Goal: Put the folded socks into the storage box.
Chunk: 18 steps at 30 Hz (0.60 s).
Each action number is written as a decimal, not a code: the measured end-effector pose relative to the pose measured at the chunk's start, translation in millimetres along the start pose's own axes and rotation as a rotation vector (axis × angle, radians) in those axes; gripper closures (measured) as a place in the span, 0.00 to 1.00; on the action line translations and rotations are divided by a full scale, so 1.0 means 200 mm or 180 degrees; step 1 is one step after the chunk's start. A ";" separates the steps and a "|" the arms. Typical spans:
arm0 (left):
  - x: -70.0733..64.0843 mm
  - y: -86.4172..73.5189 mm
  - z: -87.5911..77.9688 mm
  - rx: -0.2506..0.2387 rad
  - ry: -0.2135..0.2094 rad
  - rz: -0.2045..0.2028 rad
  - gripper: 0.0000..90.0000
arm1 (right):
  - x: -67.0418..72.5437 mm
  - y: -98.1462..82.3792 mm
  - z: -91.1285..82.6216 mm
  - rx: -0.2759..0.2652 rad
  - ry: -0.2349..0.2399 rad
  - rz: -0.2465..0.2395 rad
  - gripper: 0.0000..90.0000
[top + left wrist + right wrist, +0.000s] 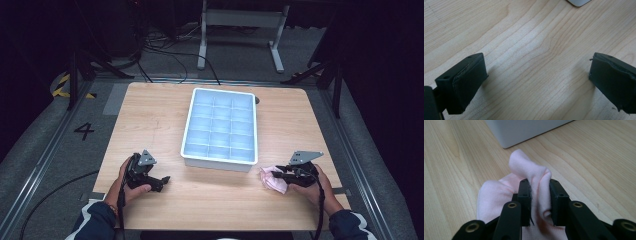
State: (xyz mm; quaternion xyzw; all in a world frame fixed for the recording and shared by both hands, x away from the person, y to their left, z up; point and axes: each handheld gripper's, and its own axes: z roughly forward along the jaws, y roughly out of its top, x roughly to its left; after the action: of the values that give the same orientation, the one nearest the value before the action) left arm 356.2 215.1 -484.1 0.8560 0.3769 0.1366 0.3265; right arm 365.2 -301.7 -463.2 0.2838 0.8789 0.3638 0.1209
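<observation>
A pale pink cloth [273,179] lies crumpled on the wooden table [150,120], just off the front right corner of the white divided tray [220,159]. My right gripper [280,172] is shut on a raised fold of that pink cloth [537,173]; in the right gripper view the fabric bunches up between the two black fingers [524,200]. At the front left of the table my left gripper [162,181] is held low over bare wood. Its jaws stand wide apart in the left gripper view, with nothing between them [537,75].
The tray's compartments look empty. A tray corner [579,2] shows at the top of the left gripper view, and the tray wall [524,131] stands just behind the cloth. Beyond the table are cables, metal frame legs and a floor marking "4" [84,131].
</observation>
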 end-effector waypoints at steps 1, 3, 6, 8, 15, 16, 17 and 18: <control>0.00 0.00 0.00 -0.0004 0.0005 0.0006 0.02 | 0.00 0.00 -0.01 -0.0024 -0.0001 -0.0008 0.83; 0.00 0.00 0.00 -0.0002 0.0001 0.0001 0.02 | 0.00 0.01 -0.03 -0.0080 -0.0019 -0.0010 0.83; 0.00 0.00 0.00 -0.0001 0.0000 0.0001 0.02 | -0.01 0.01 -0.06 -0.0141 -0.0056 0.0007 0.83; 0.00 0.00 0.00 0.0000 -0.0002 0.0007 0.02 | -0.01 0.02 -0.07 -0.0179 -0.0097 0.0016 0.83; 0.00 0.00 0.00 0.0001 -0.0002 0.0007 0.02 | -0.02 0.02 -0.13 -0.0314 -0.0172 0.0063 0.83; 0.00 0.00 0.00 0.0000 -0.0003 0.0006 0.02 | -0.02 0.02 -0.14 -0.0322 -0.0176 0.0062 0.83; 0.00 0.00 0.00 -0.0001 -0.0002 0.0005 0.02 | -0.02 0.02 -0.14 -0.0339 -0.0186 0.0053 0.83; 0.00 0.00 0.00 0.0000 -0.0003 0.0006 0.02 | -0.02 0.02 -0.15 -0.0360 -0.0194 0.0073 0.83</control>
State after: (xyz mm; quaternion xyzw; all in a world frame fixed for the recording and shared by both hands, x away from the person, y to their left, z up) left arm 356.3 215.2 -484.0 0.8564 0.3759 0.1365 0.3266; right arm 357.9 -319.2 -440.0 0.2975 0.8496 0.4054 0.1593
